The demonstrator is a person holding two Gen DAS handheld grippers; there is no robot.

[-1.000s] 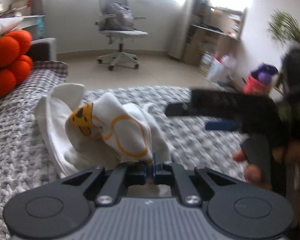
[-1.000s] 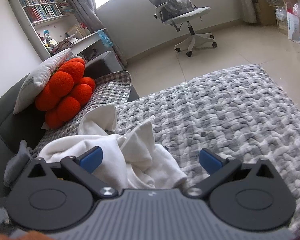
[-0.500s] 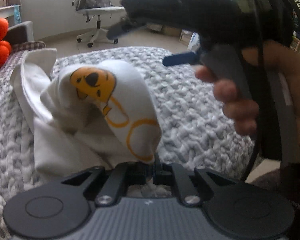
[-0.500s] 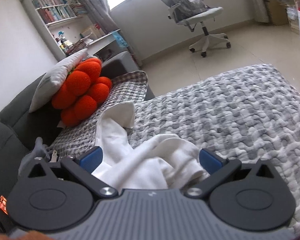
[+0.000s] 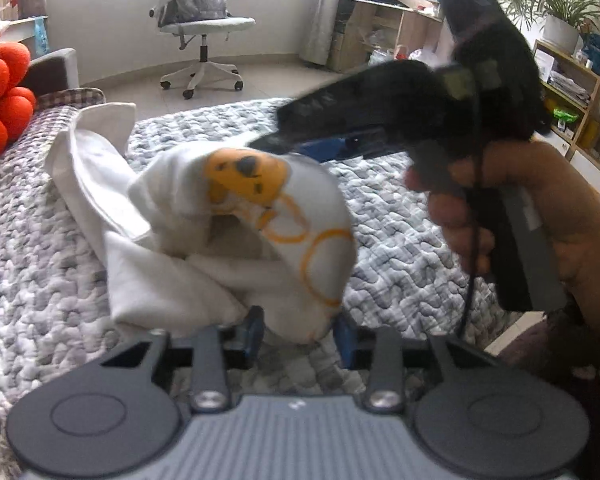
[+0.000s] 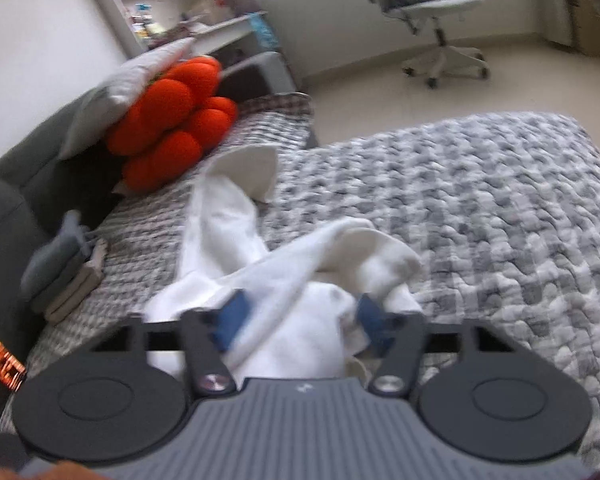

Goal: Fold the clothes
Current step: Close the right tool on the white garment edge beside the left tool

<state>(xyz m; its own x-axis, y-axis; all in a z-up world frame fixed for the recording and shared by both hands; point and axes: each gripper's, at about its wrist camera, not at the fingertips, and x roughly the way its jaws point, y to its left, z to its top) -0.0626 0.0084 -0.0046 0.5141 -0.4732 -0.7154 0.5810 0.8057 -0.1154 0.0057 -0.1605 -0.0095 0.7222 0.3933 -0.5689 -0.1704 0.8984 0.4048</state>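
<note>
White garment, printed with an orange bear face, is seen bunched on the grey knitted blanket, and a hand-over is judged to be under way: the left gripper, pinched on the cloth a second ago, is opening with fabric loose between its jaws, while the right gripper, then spread wide, is closing on a fold (contact of its pads cannot be told). The print and the person's right hand are shown only by the left wrist view; the orange cushion is shown whole, and small folded cloths at all, only by the right.
</note>
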